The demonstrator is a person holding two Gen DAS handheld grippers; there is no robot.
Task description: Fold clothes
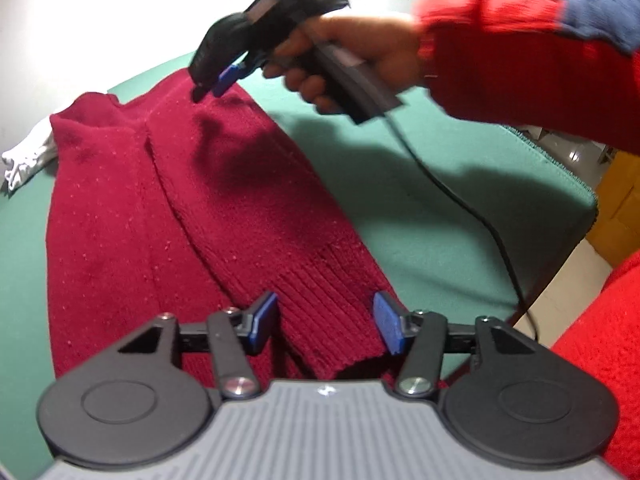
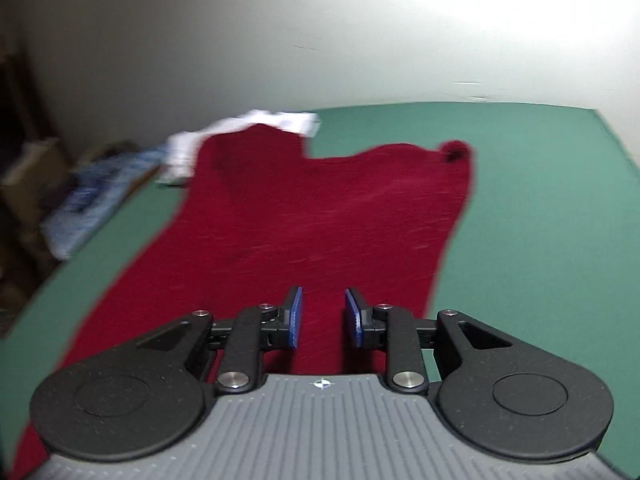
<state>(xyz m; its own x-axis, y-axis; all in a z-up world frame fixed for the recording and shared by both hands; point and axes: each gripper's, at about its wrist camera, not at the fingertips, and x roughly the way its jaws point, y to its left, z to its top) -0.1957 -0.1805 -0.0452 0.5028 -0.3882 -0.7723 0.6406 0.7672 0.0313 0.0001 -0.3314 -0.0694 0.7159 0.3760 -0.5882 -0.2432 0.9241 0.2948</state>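
Observation:
A dark red knitted sweater point(image 1: 120, 220) lies flat on the green table point(image 1: 420, 208), its collar at the far end. One sleeve point(image 1: 260, 184) is folded down along the body, and its ribbed cuff point(image 1: 328, 300) lies between the pads of my left gripper point(image 1: 325, 324). That gripper is open, with the pads either side of the cuff and not pinching it. A hand in a red sleeve holds my right gripper point(image 1: 212, 88) just above the sweater's shoulder. In the right wrist view my right gripper point(image 2: 324, 316) hovers over the sweater point(image 2: 320, 208), open by a narrow gap with nothing between the pads.
A white cloth point(image 1: 28, 156) lies beyond the collar, and a blue garment point(image 2: 92, 196) lies at the table's left edge. A black cable point(image 1: 460, 200) trails across the table from the right gripper. The table's edge point(image 1: 568, 168) is at the right, with a yellow box point(image 1: 620, 208) beyond it.

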